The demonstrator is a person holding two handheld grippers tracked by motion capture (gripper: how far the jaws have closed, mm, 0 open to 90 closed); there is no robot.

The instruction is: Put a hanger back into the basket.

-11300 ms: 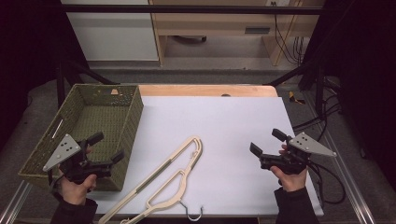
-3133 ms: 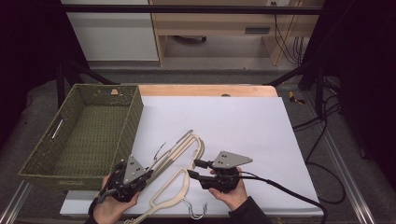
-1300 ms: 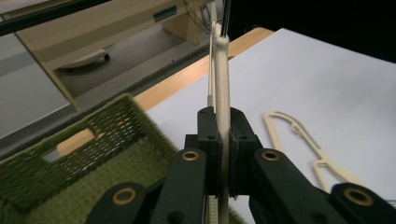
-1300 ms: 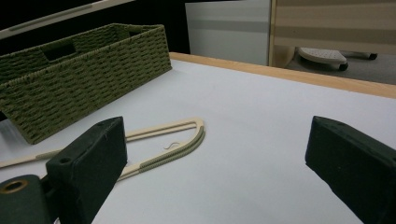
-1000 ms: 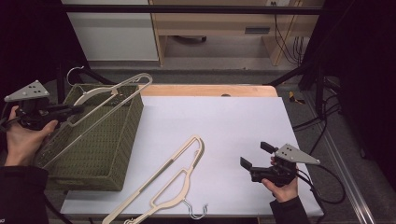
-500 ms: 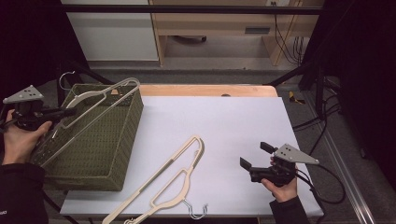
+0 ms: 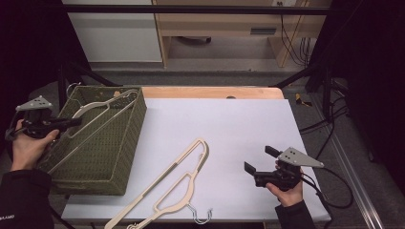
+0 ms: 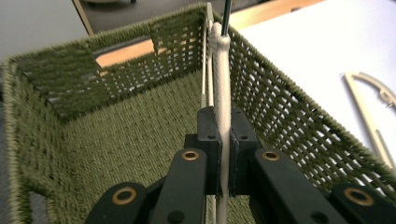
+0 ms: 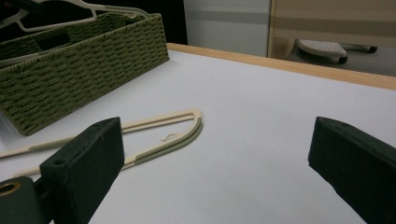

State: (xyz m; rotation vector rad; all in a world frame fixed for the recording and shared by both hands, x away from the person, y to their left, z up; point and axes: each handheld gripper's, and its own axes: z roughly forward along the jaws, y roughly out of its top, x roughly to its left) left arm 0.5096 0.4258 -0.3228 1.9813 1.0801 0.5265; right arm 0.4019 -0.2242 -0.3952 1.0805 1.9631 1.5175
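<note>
surface: white table (image 7: 239,124) | on it: green basket (image 7: 102,160) at left edge; beige hanger (image 7: 174,188) lay flat near front

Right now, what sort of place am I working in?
Probably a lab or recording workspace: a white-topped table under a dark frame, loose cables on the floor behind, and plain office furniture beyond.

No text, label, brand or number can be read anywhere.

Cream hanger (image 7: 102,107) tilted inside green woven basket (image 7: 112,157), second cream hanger (image 7: 176,183) flat on table
</note>
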